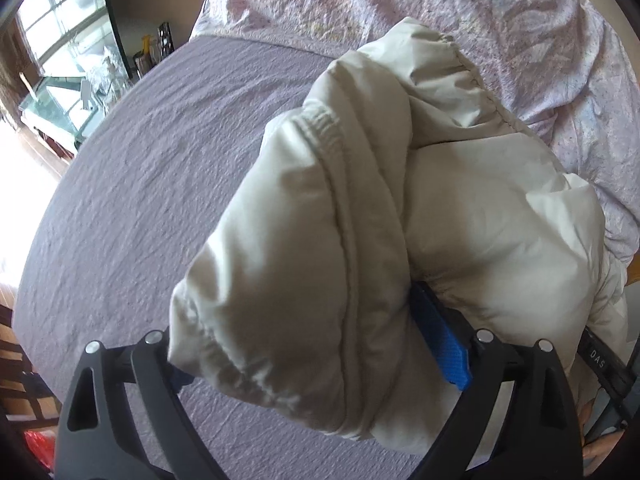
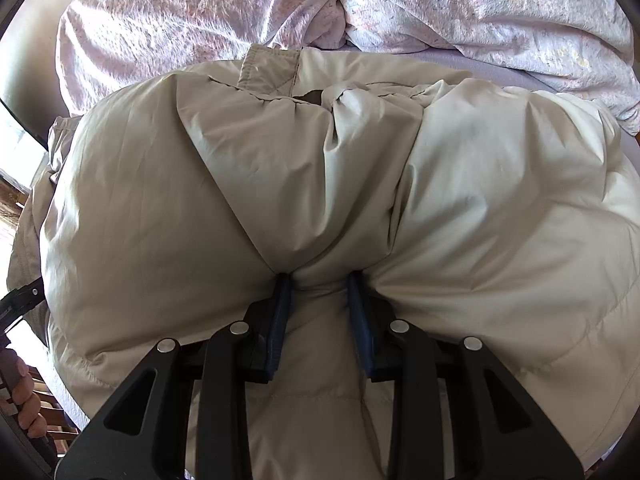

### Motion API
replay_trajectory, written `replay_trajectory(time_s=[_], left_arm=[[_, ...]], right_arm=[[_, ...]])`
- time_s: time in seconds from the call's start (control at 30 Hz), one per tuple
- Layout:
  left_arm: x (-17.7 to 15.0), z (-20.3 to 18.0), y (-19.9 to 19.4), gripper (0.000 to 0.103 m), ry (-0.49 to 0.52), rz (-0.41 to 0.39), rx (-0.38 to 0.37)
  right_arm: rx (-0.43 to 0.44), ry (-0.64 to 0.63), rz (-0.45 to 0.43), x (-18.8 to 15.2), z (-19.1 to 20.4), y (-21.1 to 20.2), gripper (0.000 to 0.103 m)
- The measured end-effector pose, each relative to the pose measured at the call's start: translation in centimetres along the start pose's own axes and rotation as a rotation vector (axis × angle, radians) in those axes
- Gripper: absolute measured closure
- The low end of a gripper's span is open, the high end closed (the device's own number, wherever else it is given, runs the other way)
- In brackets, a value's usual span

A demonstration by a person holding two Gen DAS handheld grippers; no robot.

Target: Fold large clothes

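A puffy cream down jacket (image 1: 400,200) lies bunched on a lilac bed sheet (image 1: 160,160). In the left wrist view a thick fold with an elastic cuff fills the space between the wide-spread jaws of my left gripper (image 1: 304,336). The fabric rests against the right blue pad (image 1: 440,344), the left pad is hidden behind it, and no squeeze shows. In the right wrist view my right gripper (image 2: 319,278) is shut on a pinched ridge of the jacket (image 2: 160,200), with the cloth puckering around both blue pads. The jacket's collar tab (image 2: 268,68) points away from me.
A crumpled pink floral duvet (image 1: 400,0) (image 2: 200,12) lies just beyond the jacket. Left of the bed are a bright window (image 1: 60,60), wooden furniture (image 1: 20,380) and something red (image 1: 38,444). A hand (image 2: 24,400) shows at the left edge of the right wrist view.
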State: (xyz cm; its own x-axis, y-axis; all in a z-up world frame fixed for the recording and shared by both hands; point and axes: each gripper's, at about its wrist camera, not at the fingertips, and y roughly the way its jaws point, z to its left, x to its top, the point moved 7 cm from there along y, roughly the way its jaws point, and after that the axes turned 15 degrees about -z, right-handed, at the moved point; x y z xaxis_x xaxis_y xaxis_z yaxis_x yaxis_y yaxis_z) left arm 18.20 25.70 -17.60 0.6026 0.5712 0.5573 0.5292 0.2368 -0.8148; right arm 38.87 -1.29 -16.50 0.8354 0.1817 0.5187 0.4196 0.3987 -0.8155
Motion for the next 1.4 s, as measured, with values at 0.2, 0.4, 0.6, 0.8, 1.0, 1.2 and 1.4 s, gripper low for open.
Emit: replay_trajectory(time_s=[0.2,0.4,0.6,0.8,1.0,1.2,1.4], left_arm=[[-0.1,-0.4,-0.2,0.033,-0.034,-0.003,-0.049],[0.8,-0.9,-1.9,0.068,-0.039,-0.046,-0.063],[1.7,-2.2,-4.0,0.075,-0.024,-0.085,-0.077],[2.8,-4.7,-6.4,0.076,0.017,-0.134,-0.113],[3.7,-8.9,-9.3,0.077,0.054,-0.183,-0.186],[3.3,-14.0,-12.3,0.078,0.094,-0.207,-0.288],[1.8,-19.1,-14.2,0.078,0.155,-0.214,-0.346]], right_arm=[[-0.001,0.013,-0.009,0.0,-0.2,0.0,0.072],[0.005,0.019,-0.011,0.0,-0.2,-0.1,0.071],[0.005,0.025,-0.011,0.1,-0.4,-0.2,0.071],[0.016,0.029,-0.011,0.2,-0.6,-0.3,0.071],[0.040,0.046,-0.006,0.5,-1.0,-0.5,0.071],[0.073,0.052,0.003,0.5,-1.3,-0.8,0.071],[0.096,0.059,-0.004,0.4,-2.3,-2.5,0.071]])
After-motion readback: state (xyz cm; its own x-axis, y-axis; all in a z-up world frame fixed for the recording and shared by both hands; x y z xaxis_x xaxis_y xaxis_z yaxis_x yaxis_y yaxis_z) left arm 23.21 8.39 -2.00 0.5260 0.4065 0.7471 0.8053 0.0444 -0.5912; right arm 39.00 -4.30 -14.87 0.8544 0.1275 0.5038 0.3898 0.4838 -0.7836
